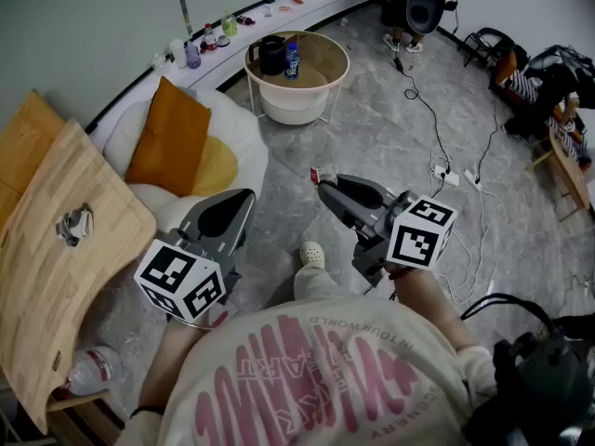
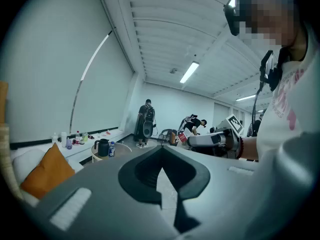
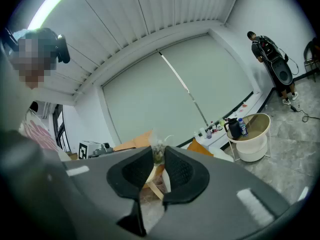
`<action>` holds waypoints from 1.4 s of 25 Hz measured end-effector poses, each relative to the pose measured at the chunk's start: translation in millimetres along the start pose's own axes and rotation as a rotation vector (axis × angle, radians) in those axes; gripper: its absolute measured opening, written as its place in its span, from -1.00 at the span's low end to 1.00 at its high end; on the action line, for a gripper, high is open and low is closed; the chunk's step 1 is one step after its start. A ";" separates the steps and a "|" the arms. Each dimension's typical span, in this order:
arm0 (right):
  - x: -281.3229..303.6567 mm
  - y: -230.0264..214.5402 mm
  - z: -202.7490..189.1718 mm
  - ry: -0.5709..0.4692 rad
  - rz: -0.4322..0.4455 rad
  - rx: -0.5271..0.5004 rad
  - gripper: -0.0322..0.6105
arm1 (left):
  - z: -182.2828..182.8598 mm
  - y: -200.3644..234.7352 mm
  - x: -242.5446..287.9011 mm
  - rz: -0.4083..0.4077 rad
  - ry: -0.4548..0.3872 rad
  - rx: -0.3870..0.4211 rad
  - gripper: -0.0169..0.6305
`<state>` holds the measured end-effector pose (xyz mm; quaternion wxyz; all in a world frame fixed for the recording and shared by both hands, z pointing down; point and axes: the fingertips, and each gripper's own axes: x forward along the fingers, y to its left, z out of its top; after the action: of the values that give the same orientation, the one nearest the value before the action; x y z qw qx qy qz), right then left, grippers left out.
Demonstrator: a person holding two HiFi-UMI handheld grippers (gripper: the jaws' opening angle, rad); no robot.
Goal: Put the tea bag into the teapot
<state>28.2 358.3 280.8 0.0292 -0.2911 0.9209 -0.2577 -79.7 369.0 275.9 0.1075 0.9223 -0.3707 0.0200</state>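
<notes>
Tea bag pinched between right fingers (at tips)

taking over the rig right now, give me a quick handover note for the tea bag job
Left gripper: jaws together, nothing in them.
Right gripper: shut on the tea bag, which is held in the air in front of the person.
Teapot: black, on the round side table across the floor, next to a water bottle and well away from both grippers. I can't tell if its lid is on.
Done: the tea bag is in the grip.
Left: carry it to the teapot, get it into the opening and let go.
</notes>
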 end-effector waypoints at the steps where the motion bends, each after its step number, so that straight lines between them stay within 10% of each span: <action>1: 2.0 -4.7 1.5 -0.003 -0.001 0.001 -0.68 | -0.5 3.6 3.5 0.002 0.000 0.000 -0.89; 35: 92.9 -260.7 169.2 0.036 0.124 -0.048 -0.67 | 66.5 145.3 258.3 0.128 -0.032 0.017 -0.89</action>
<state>121.5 47.7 271.4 0.0217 -0.2294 0.9435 -0.2382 4.5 77.3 267.7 0.0920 0.8978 -0.4304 0.0155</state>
